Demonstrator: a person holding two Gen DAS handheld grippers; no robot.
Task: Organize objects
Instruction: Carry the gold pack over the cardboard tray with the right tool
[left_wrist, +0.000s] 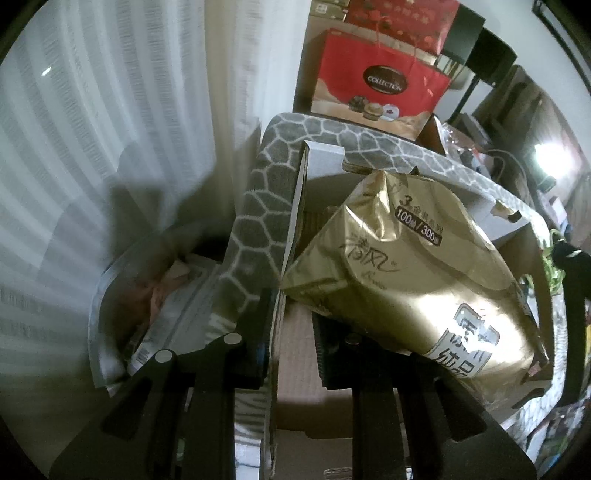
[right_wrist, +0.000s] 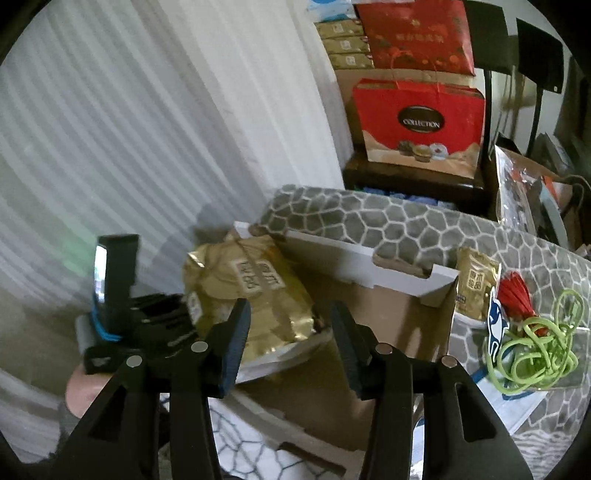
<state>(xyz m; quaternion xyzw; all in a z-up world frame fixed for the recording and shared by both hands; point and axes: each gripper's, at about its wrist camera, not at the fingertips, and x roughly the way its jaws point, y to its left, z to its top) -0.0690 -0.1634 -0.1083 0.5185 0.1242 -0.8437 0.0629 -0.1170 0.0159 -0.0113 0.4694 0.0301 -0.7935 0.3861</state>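
An open cardboard box (left_wrist: 314, 369) (right_wrist: 369, 332) sits on a grey honeycomb-pattern mat (right_wrist: 406, 229). A large gold tissue pack (left_wrist: 413, 266) (right_wrist: 251, 295) leans over the box's left side. My left gripper (left_wrist: 291, 332) straddles the box's left wall, one finger outside and one inside, with a small gap left; it also shows in the right wrist view (right_wrist: 122, 314). My right gripper (right_wrist: 291, 343) is open and empty, hovering above the box's near side. A small gold packet (right_wrist: 476, 284) stands beside the box's right wall.
A tangled green cord (right_wrist: 535, 350), a red tassel (right_wrist: 513, 295) and a blue-and-white bag lie on the mat at right. Red gift bags (right_wrist: 421, 125) stand on a dark stool behind. White curtain (right_wrist: 147, 147) fills the left. A clear bag of items (left_wrist: 155, 302) lies left of the mat.
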